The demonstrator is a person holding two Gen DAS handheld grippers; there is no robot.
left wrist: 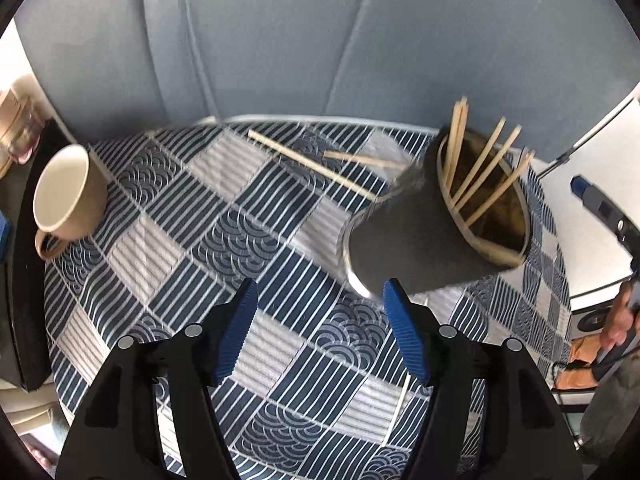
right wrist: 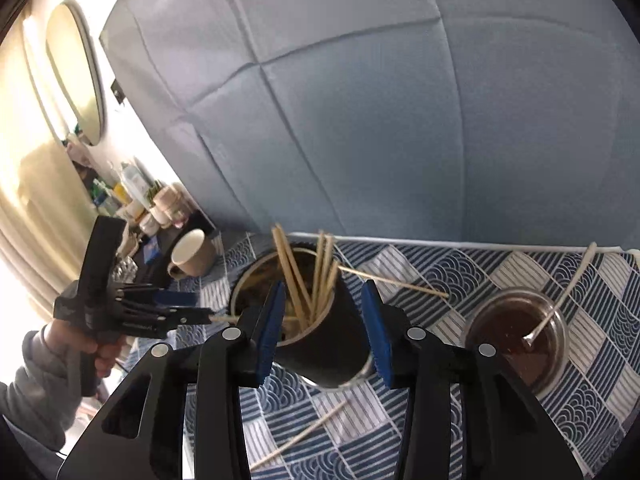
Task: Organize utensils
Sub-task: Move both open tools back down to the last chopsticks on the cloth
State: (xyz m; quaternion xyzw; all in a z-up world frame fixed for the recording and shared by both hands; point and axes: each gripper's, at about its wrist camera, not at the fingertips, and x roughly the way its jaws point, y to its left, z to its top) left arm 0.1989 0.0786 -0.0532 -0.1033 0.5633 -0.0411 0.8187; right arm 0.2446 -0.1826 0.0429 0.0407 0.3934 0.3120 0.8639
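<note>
A dark cup (left wrist: pixel 412 236) holding several wooden chopsticks (left wrist: pixel 476 172) stands on the checked cloth (left wrist: pixel 208 240). My left gripper (left wrist: pixel 320 288) hovers open over bare cloth, the cup just beyond its right finger. Two loose chopsticks (left wrist: pixel 312 164) lie behind the cup, and another chopstick (left wrist: pixel 402 400) lies under my right finger. In the right wrist view my right gripper (right wrist: pixel 324 292) is open; the cup (right wrist: pixel 328 356) sits past its blue pads (right wrist: pixel 272 332) without contact. The left gripper (right wrist: pixel 188 312) shows at the left, a pale stick at its tip near the cup's rim.
A beige mug (left wrist: pixel 64 196) lies tipped at the cloth's left edge beside a black tray (left wrist: pixel 24 264). A glass bowl (right wrist: pixel 556 360) of brown liquid with a spoon (right wrist: pixel 560 300) stands right of the cup. A blue padded headboard (right wrist: pixel 400 120) rises behind. A person's hand (right wrist: pixel 100 356) holds the left gripper.
</note>
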